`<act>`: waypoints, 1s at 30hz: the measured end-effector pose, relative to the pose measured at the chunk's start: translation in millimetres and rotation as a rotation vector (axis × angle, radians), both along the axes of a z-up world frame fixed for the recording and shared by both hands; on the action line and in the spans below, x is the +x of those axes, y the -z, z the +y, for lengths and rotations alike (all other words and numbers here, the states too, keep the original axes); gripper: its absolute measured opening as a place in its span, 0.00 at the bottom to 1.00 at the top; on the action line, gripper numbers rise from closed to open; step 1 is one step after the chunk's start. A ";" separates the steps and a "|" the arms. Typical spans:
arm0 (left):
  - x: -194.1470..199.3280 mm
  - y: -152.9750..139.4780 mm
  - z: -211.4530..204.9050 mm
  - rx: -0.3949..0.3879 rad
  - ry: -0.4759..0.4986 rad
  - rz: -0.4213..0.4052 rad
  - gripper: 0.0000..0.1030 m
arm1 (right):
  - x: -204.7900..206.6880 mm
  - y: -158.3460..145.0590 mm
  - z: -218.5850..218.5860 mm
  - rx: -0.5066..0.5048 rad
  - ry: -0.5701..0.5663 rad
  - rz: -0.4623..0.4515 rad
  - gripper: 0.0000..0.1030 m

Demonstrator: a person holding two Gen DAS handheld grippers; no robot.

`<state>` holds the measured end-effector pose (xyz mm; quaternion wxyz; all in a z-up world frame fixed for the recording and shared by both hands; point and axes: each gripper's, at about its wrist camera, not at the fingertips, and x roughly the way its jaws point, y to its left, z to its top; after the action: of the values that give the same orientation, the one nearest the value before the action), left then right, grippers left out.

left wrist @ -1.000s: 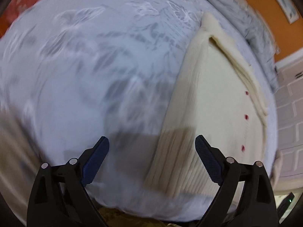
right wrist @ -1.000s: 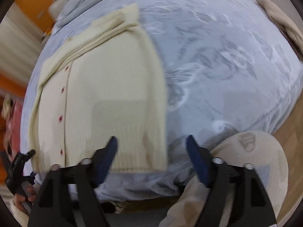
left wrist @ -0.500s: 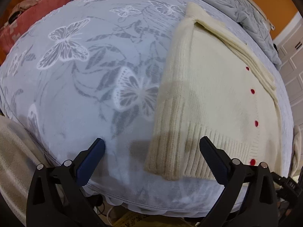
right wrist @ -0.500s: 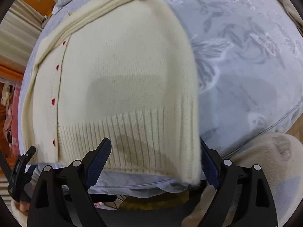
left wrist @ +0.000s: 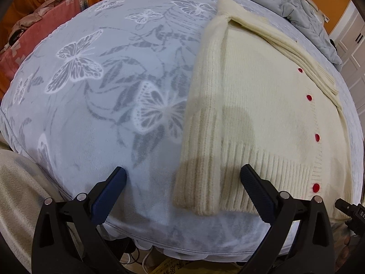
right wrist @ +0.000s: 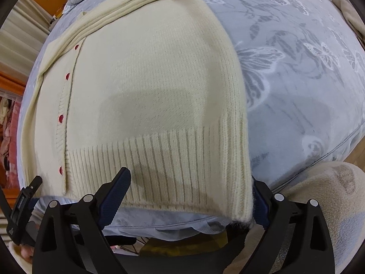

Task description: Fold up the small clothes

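A cream knitted cardigan with red buttons lies flat on the grey-blue butterfly bedspread, one sleeve folded across its top. My left gripper stands open just above the bed's near edge, and the cardigan's folded left side and hem corner lie between its jaws. My right gripper hangs over the ribbed hem of the cardigan. Its jaws are opening and straddle the hem's right part. Its right pad is hidden behind the hem corner. No pad presses on the knit.
A grey quilt is bunched at the bed's far side, and pink bedding lies beyond its left. A person's beige fleece-clad leg is beside the near bed edge. White cupboard doors stand at the right.
Both grippers came closer to the cardigan's hem, and the right one sank until the hem filled the space between its jaws. The left view rolled and steadied. Both pairs of jaws spread wider.
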<state>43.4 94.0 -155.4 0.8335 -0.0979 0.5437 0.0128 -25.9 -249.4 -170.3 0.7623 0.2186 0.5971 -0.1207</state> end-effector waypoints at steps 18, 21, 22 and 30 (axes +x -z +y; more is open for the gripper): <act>9.6 -7.9 -2.5 -0.249 -0.051 0.045 0.67 | -11.9 -7.4 -14.7 0.154 0.041 -0.138 0.54; 17.3 -7.1 2.1 -0.238 -0.061 0.072 0.24 | -14.5 -6.6 -15.7 0.170 0.030 -0.149 0.10; 19.5 -5.8 8.7 -0.273 -0.081 0.087 0.19 | -15.5 -9.1 -14.8 0.168 0.021 -0.163 0.09; 10.1 -36.4 33.1 -0.408 -0.114 0.067 0.12 | -37.6 -48.6 -11.7 0.164 -0.012 -0.369 0.08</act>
<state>53.5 127.1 -119.0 0.7757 -0.2946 0.5561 -0.0471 -63.5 -261.2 -121.7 0.8391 0.2950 0.4564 -0.0250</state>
